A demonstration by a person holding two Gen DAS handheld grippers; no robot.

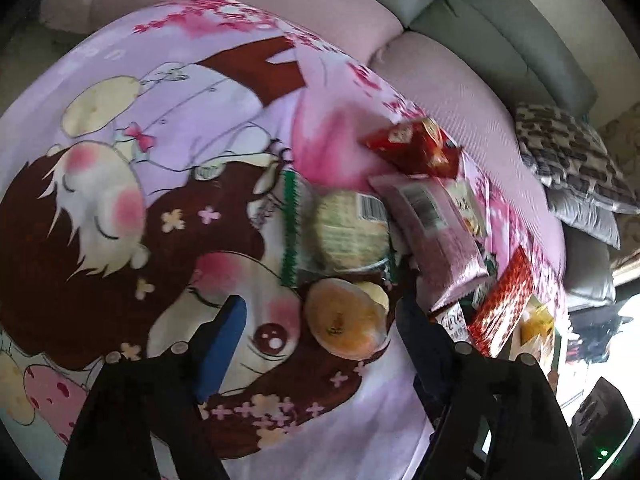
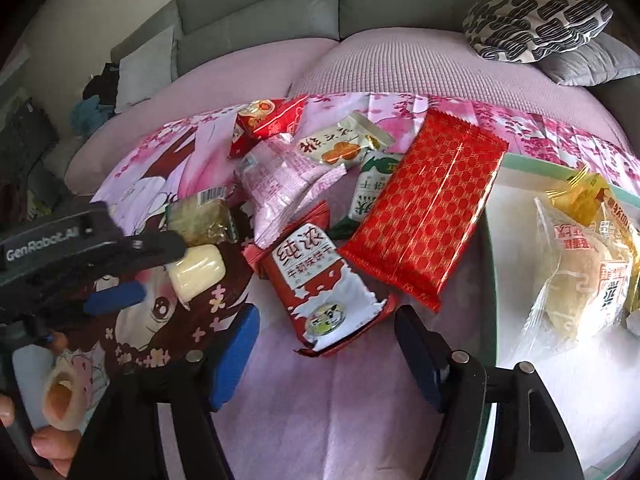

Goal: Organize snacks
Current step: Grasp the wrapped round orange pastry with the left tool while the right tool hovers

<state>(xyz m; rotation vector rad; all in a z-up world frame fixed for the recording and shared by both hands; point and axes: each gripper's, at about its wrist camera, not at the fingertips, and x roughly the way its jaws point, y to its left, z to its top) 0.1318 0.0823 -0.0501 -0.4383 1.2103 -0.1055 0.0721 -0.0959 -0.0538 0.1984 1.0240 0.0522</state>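
Observation:
Snack packets lie in a heap on a pink cartoon-print cloth (image 1: pixel 168 128). My left gripper (image 1: pixel 320 312) is open, its fingers on either side of a clear-wrapped yellow pastry (image 1: pixel 344 324); a green-edged pastry packet (image 1: pixel 344 232) lies just beyond. From the right wrist view the left gripper (image 2: pixel 148 272) hangs over that pale pastry (image 2: pixel 196 272). My right gripper (image 2: pixel 326 344) is open and empty, just short of a red-and-white milk snack packet (image 2: pixel 320 288). A large red patterned packet (image 2: pixel 424 212) lies to its right.
A white tray (image 2: pixel 516 392) with a green rim at the right holds a clear-wrapped pastry (image 2: pixel 576 280) and yellow packets (image 2: pixel 580 196). Pink (image 2: pixel 280 184), red (image 2: pixel 264 120) and green-white packets (image 2: pixel 372 192) fill the heap. Grey sofa back and patterned cushion (image 2: pixel 536 20) stand behind.

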